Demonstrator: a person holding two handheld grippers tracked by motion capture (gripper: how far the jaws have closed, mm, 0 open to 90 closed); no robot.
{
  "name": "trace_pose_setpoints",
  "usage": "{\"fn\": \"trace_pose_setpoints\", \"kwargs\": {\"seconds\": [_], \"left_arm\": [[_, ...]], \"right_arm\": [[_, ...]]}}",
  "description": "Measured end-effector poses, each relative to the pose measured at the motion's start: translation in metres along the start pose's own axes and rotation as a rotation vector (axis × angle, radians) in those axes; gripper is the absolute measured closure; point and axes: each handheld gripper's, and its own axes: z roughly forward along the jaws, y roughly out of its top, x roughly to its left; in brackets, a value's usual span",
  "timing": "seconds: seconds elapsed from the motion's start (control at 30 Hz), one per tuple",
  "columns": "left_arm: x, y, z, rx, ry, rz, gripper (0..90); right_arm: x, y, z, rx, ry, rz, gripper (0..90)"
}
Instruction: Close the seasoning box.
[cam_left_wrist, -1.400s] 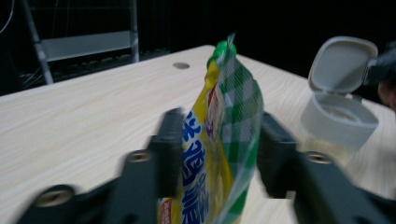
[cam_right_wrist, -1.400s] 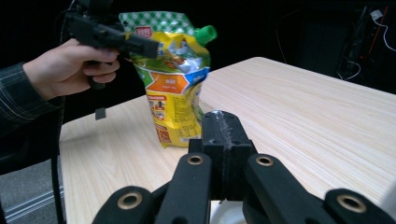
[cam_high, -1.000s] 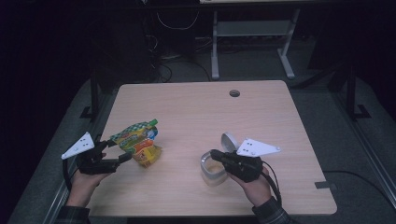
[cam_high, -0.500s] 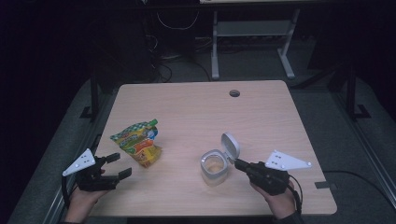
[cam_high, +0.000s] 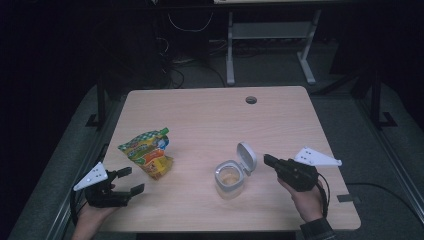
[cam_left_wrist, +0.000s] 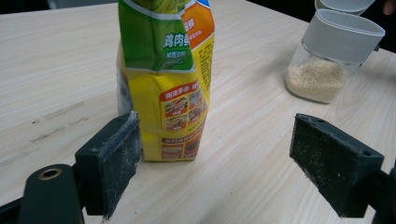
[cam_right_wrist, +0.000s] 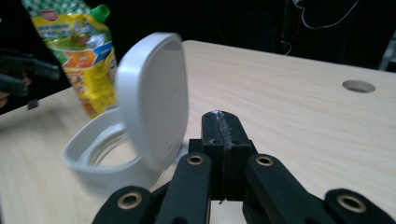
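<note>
A green, yellow and orange pouch (cam_high: 148, 155) stands on the wooden table (cam_high: 210, 120), left of middle. My left gripper (cam_high: 131, 180) is open just short of it at the near left corner. In the left gripper view the pouch (cam_left_wrist: 173, 79) stands beyond the wide-apart jaws, close to the left pad (cam_left_wrist: 112, 158), with nothing between them. A clear jar (cam_high: 229, 179) of pale grains has its white flip lid (cam_high: 246, 158) standing open. My right gripper (cam_high: 268, 160) is shut and empty, a little to the right of the lid (cam_right_wrist: 152, 100).
A round cable hole (cam_high: 251, 99) sits near the table's far edge. A metal frame (cam_high: 270, 35) and cables stand on the dark floor behind the table. Bare wood lies between pouch and jar and across the far half.
My right gripper has drawn back to the right from the jar, whose lid now stands open. My left gripper has slipped back from the pouch toward the near edge.
</note>
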Motion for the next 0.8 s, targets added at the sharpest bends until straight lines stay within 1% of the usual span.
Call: {"fn": "trace_pose_setpoints", "kwargs": {"seconds": [0.03, 0.07, 0.13, 0.33, 0.43, 0.47, 0.63, 0.8], "left_arm": [[0.0, 0.0, 0.001, -0.001, -0.002, 0.0, 16.1], [0.0, 0.0, 0.001, -0.001, -0.002, -0.001, 16.1], [0.0, 0.0, 0.001, 0.001, -0.002, -0.003, 16.1], [0.0, -0.001, 0.004, 0.007, -0.005, 0.006, 16.1], [0.0, -0.001, 0.005, 0.016, -0.005, 0.011, 16.1], [0.0, -0.001, 0.005, 0.026, -0.004, 0.018, 16.1], [0.0, -0.002, 0.007, 0.028, -0.003, 0.016, 16.1], [0.0, -0.002, 0.008, 0.029, -0.005, 0.016, 16.1]], "right_arm": [[-0.001, 0.001, 0.004, 0.001, 0.005, 0.008, 89.5], [-0.002, 0.001, 0.007, -0.006, 0.006, 0.008, 89.5], [-0.001, 0.002, 0.012, -0.002, 0.006, 0.006, 89.5], [0.003, 0.004, 0.02, -0.02, 0.035, -0.004, 89.5], [0.007, 0.003, 0.022, -0.02, 0.047, -0.002, 89.5], [0.008, 0.003, 0.022, -0.019, 0.055, -0.007, 89.5], [0.017, 0.002, 0.023, -0.025, 0.081, -0.028, 89.5], [0.025, 0.001, 0.026, -0.011, 0.112, -0.052, 89.5]]}}
